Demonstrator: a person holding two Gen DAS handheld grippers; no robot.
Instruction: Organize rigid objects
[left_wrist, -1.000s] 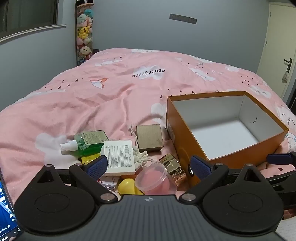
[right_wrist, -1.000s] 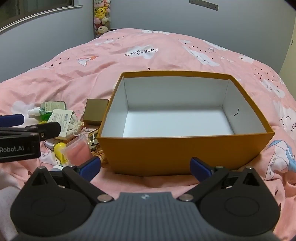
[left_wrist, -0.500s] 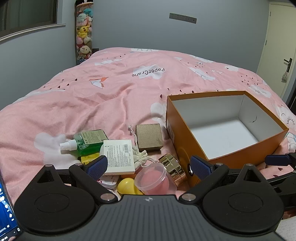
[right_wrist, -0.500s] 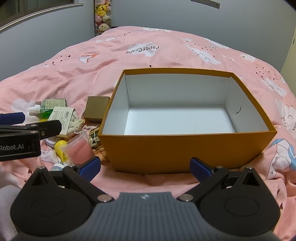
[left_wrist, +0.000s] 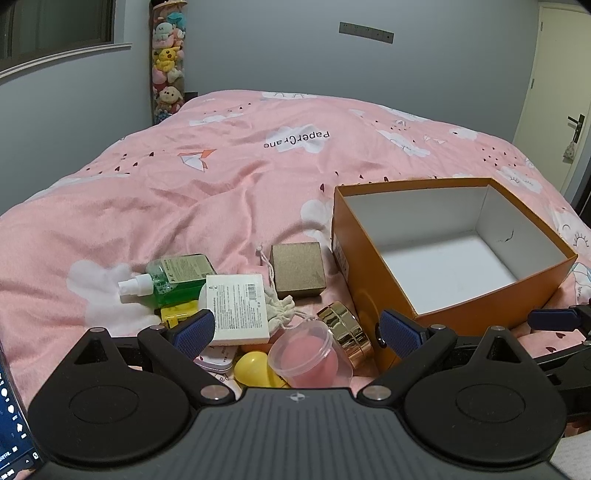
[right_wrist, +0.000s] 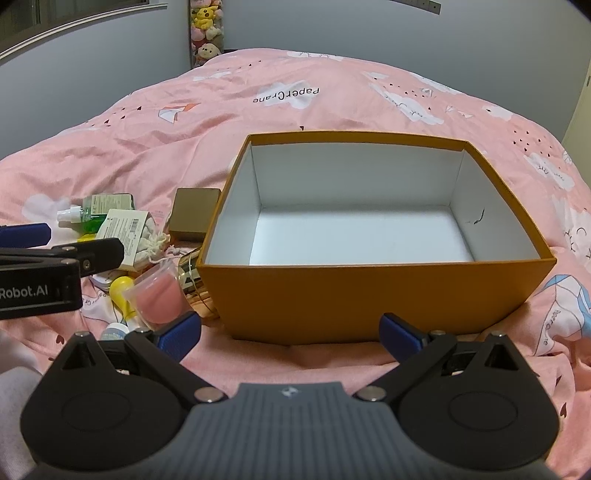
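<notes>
**Box empty, sorting not yet begun**

Nothing lies inside the orange box (right_wrist: 373, 295), whose white floor shows bare in both views. Every item sits in a pile on the pink bedspread (left_wrist: 184, 192) just left of it: green spray bottle (left_wrist: 166, 277), white carton (left_wrist: 238, 308), brown box (left_wrist: 298, 269), gold jar (left_wrist: 345, 334), clear tub (left_wrist: 308, 354), yellow egg (left_wrist: 253, 369). Left gripper (left_wrist: 295, 330) hangs spread over the pile, holding nothing; right gripper (right_wrist: 290, 330) is spread too, facing the box. All the packing remains.

Left tongs (left_wrist: 297, 332) level, jaws spread wide, nothing between the blue pads (left_wrist: 194, 332). Right tongs (right_wrist: 290, 330) likewise gaping and empty, held just to the right of the left tongs, both facing the same way.
</notes>
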